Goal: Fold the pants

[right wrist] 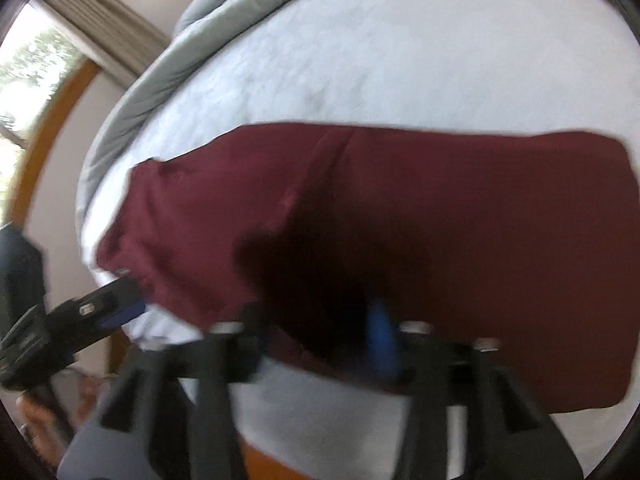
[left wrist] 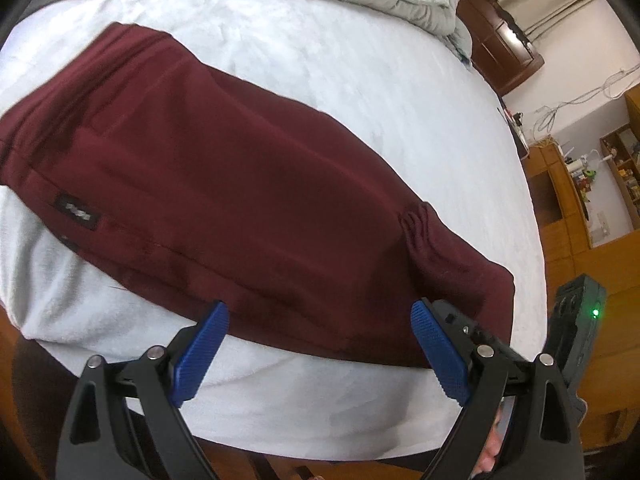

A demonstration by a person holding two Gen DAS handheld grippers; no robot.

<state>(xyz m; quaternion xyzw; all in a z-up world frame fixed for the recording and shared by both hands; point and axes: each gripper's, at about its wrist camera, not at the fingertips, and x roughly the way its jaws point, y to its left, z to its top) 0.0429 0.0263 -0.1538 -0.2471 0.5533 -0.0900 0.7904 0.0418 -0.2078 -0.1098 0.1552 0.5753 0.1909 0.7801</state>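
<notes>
Tool (left wrist: 320, 316) beside pants (left wrist: 240, 184) lengthwise along bed-edge

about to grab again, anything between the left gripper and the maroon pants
Nothing visible does. The left gripper is open right at the near edge of the pants, which lie flat on the white bed with nothing on top.

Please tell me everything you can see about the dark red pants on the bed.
The pants are dark red, of a soft, smooth-looking cloth. They lie folded into one long flat band on the white sheet, near the bed's front edge. One end shows stitched seams and a small black label whose text is unreadable; the other end has a gathered, wrinkled part. A few soft creases run along the length. The open left gripper is at the near edge, with no cloth visibly pinched.
</notes>
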